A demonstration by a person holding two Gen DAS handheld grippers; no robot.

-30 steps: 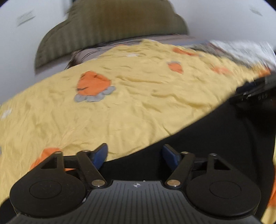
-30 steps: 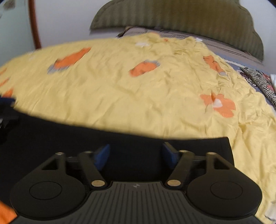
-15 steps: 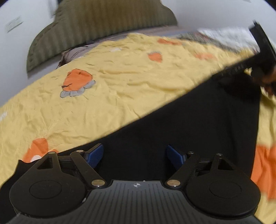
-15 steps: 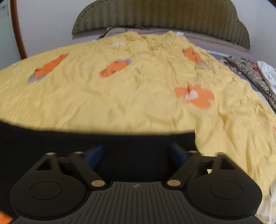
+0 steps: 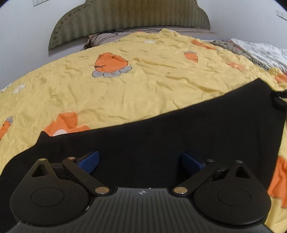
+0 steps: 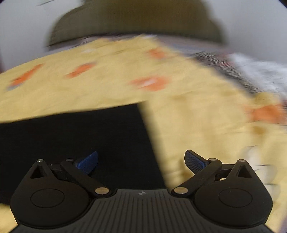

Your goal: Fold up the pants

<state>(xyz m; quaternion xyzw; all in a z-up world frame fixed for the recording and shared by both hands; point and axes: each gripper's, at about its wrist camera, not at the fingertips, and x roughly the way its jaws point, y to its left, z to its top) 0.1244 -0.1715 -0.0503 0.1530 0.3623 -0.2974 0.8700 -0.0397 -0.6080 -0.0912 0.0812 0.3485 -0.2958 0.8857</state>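
Note:
Black pants (image 5: pixel 170 130) lie flat on a yellow bedspread (image 5: pixel 125 89) with orange flower patches. In the left wrist view they stretch from lower left to the right edge. My left gripper (image 5: pixel 140 162) is open over the pants, nothing between its blue pads. In the blurred right wrist view the pants (image 6: pixel 75 136) fill the lower left, their right edge running down the middle. My right gripper (image 6: pixel 141 161) is open, straddling that edge, holding nothing.
A green padded headboard (image 5: pixel 129 16) and white wall stand at the far end. Patterned and white bedding (image 5: pixel 254 50) lies at the far right of the bed. The yellow bedspread (image 6: pixel 206 125) extends to the right of the pants.
Both grippers have opened wider and pulled back. The pants now lie flat on the bed. The right view has swung right and is blurred by motion.

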